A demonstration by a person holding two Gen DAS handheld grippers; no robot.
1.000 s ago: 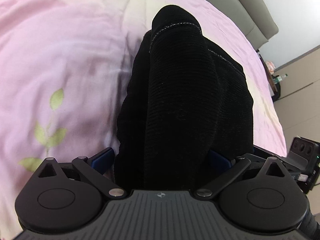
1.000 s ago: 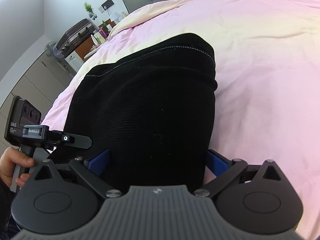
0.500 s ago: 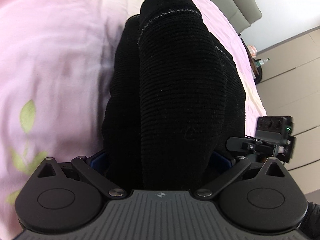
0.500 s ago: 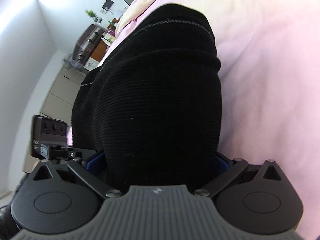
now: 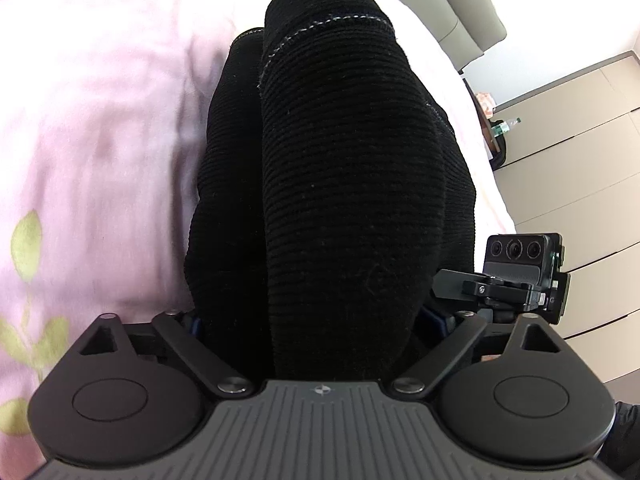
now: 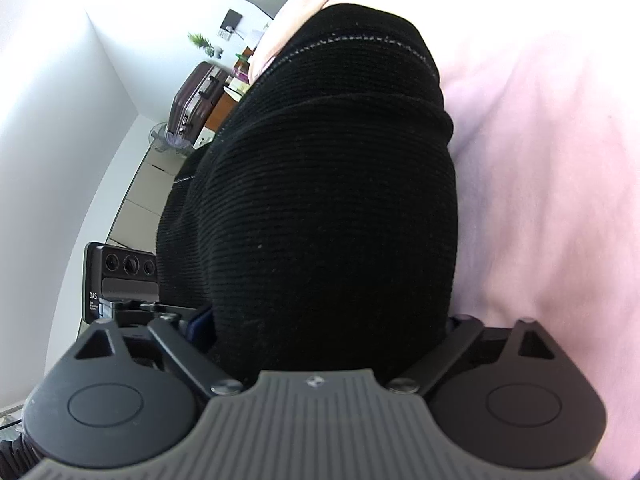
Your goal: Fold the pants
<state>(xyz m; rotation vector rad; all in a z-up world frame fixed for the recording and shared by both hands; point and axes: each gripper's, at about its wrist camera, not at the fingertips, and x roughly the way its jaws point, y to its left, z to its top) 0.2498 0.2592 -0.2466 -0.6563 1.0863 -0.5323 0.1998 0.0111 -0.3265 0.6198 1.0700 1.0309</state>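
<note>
Black ribbed pants point(image 5: 340, 184) with a pale stitched hem hang folded over my left gripper point(image 5: 320, 320), which is shut on the fabric; its blue fingers are almost fully hidden by cloth. In the right wrist view the same pants point(image 6: 332, 200) fill the centre, and my right gripper point(image 6: 324, 328) is shut on them too, its fingers mostly covered. The pants are lifted off the pink bedspread point(image 5: 100, 140). The right gripper's camera block point(image 5: 524, 272) shows beside the pants in the left view; the left one's camera block point(image 6: 120, 276) shows in the right view.
The pink bedspread point(image 6: 540, 180) has green leaf prints point(image 5: 26, 240). A grey headboard point(image 5: 464, 4) and beige wardrobe doors point(image 5: 572, 160) stand past the bed. A dark suitcase point(image 6: 196, 96), a fan and a cluttered desk stand beyond the bed's other side.
Both grippers have lifted and tilted upward with the pants, raising the fabric higher off the bed. The two grippers have come closer together; more wall and wardrobe show.
</note>
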